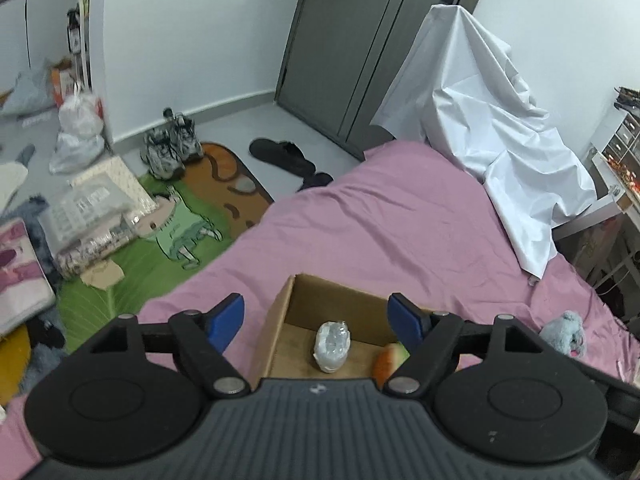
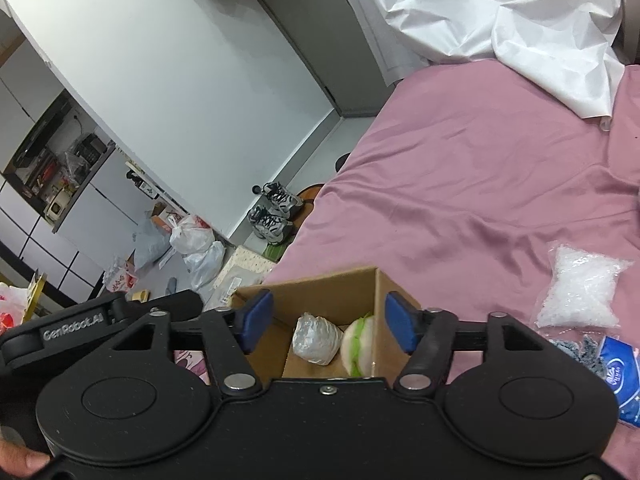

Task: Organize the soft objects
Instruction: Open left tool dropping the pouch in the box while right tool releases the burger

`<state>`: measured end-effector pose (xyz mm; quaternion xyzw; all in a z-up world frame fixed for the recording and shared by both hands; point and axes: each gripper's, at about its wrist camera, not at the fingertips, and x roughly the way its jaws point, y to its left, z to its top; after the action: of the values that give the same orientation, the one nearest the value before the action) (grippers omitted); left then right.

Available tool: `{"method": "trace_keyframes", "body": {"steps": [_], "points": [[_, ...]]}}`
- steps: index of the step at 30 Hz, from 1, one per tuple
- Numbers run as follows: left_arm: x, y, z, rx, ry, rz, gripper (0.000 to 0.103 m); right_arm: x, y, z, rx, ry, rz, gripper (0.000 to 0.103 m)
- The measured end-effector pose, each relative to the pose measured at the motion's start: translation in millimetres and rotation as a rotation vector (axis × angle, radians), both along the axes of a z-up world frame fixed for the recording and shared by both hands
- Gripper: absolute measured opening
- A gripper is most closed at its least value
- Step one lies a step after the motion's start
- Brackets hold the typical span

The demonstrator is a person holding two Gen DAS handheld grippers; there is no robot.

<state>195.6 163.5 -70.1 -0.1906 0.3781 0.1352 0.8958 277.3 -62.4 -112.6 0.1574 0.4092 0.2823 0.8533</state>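
Both the left hand-held gripper and the right hand-held gripper are spread wide and hold nothing. Below them, the cardboard box on the pink bed contains a crinkled clear-wrapped bundle beside a white-green plush.

I see a bed with a pink sheet. A box sits on it, open at the top. Well behind the box, a white cloth drapes onto the sheet. Right of the box lie a grey plush, a bag of clear bits and a blue pack.
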Motion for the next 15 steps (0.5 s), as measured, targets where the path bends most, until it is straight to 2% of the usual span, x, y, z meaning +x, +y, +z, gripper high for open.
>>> {"method": "trace_keyframes", "body": {"steps": [3,7,12,15], "points": [[-3.0,-4.7,5.0,0.023,-0.012,-0.007,0.078,-4.8,-4.9,4.9,-0.001,-0.014,-0.009,0.078],[-6.6,-9.1,7.8,-0.012,-0.024,-0.014,0.079,-12.2,-13.8,10.4,-0.007,-0.032,-0.031,0.091],[-10.6,-17.0,14.3,-0.001,-0.014,-0.009,0.079,-19.2,-24.4,17.8,-0.026,-0.044,-0.01,0.092],[-12.3,-20.9,20.7,0.002,-0.007,-0.012,0.079,-23.3,-30.0,24.4,-0.056,-0.057,-0.01,0.097]]}}
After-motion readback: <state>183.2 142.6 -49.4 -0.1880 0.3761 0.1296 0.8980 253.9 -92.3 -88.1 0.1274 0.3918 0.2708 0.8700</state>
